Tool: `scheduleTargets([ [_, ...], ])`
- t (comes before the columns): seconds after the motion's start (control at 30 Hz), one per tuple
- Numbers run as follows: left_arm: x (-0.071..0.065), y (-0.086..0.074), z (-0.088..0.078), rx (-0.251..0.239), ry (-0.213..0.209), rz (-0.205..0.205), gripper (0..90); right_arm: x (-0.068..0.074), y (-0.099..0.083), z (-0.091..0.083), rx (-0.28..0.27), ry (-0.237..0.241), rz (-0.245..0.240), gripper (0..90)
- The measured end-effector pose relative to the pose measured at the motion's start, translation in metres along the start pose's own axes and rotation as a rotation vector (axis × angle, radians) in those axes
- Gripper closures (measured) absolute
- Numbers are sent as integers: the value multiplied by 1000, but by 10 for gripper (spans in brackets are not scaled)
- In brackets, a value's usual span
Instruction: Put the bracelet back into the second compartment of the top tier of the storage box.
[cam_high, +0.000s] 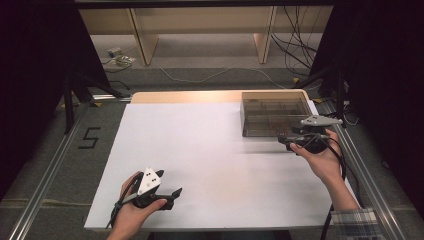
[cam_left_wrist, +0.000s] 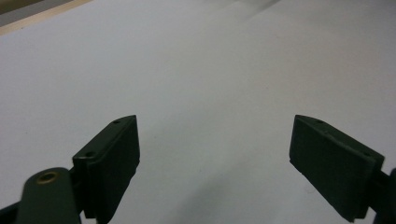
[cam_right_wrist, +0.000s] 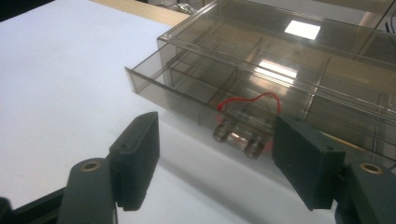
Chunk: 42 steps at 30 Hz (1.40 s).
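Note:
A smoky clear plastic organiser box (cam_high: 272, 117) stands at the back right of the white tabletop (cam_high: 210, 165). In the right gripper view its drawer (cam_right_wrist: 187, 100) sticks out a little from the box (cam_right_wrist: 299, 56). The drawer has a small clear handle on two metal posts (cam_right_wrist: 237, 136), and a red wire loop (cam_right_wrist: 250, 99) lies in a compartment just behind. My right gripper (cam_high: 285, 138) (cam_right_wrist: 215, 133) is open just in front of that handle, touching nothing. My left gripper (cam_high: 172, 197) (cam_left_wrist: 215, 126) is open and empty above the bare near-left tabletop.
The box is divided into several compartments and sits close to the table's right and far edges. Metal rails run along both sides of the table. Wooden shelving legs and loose cables are on the floor beyond.

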<state>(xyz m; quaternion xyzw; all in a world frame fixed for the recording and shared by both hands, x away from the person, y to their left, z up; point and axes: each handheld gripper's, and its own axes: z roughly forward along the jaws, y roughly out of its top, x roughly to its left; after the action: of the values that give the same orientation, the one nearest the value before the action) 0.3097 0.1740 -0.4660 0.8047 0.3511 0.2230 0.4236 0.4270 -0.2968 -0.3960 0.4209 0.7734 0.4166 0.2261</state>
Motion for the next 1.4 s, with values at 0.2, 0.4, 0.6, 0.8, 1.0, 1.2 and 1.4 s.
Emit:
scheduleTargets([
  [0.2, 0, 0, 0, 0, 0, -2, 161, 7, -7, -7, -13, 17, -6, 299],
  [0.4, 0, -1, 0, -1, -1, -4, 161, 11, -18, -13, -20, 40, 8, 275],
  [0.6, -1, 0, 1, 0, -3, -3, 161, 16, -35, -16, -9, 56, 9, 262],
  [0.8, -1, -1, 1, 2, -5, -3, 161, 21, -51, -19, -2, 69, 11, 248],
  [1.0, -1, -1, 1, 3, -8, -7, 161, 27, -67, -23, -7, 81, 28, 237],
  [1.2, -1, -1, 1, 1, -7, -1, 161, 33, -80, -26, -2, 87, 31, 232],
  [1.4, -2, 0, 1, -1, -8, 4, 161, 36, -86, -28, -2, 90, 41, 224],
])
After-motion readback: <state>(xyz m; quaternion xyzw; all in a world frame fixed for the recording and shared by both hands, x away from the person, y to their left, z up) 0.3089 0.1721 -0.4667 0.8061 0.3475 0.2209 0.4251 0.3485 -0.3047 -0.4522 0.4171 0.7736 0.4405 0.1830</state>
